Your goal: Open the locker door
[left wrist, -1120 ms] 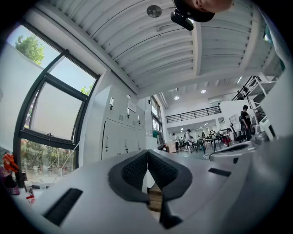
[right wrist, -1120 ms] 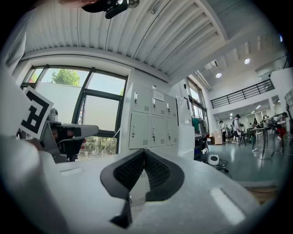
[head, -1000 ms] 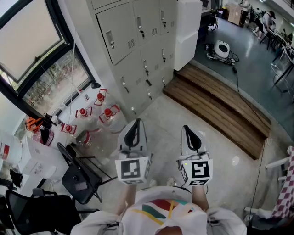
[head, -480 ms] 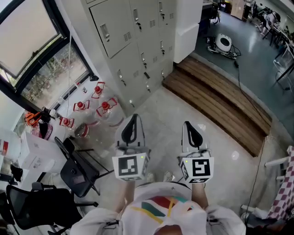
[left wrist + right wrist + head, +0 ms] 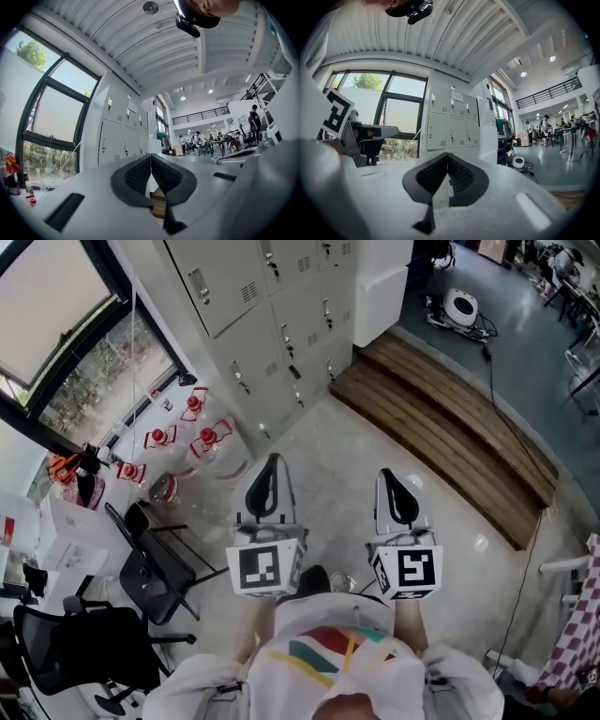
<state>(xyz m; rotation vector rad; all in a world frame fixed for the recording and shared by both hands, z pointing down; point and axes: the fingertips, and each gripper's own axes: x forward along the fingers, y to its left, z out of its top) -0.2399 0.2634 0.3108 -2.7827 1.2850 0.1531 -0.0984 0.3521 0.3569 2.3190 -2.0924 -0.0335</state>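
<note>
The grey lockers stand along the far wall, all doors closed, each with a small handle. They also show in the left gripper view as lockers and in the right gripper view as lockers, still some way off. My left gripper and right gripper are held side by side in front of the person's body, pointing toward the lockers. Each has its black pads pressed together with nothing between them: left gripper, right gripper. Neither touches a locker.
Water jugs with red caps sit on the floor by the window. Black chairs stand at the left. A wooden step platform runs along the right of the lockers, beside a white column.
The lockers, jugs and chairs have slid toward the top left of the head view. Both grippers keep their pose side by side and stay shut.
</note>
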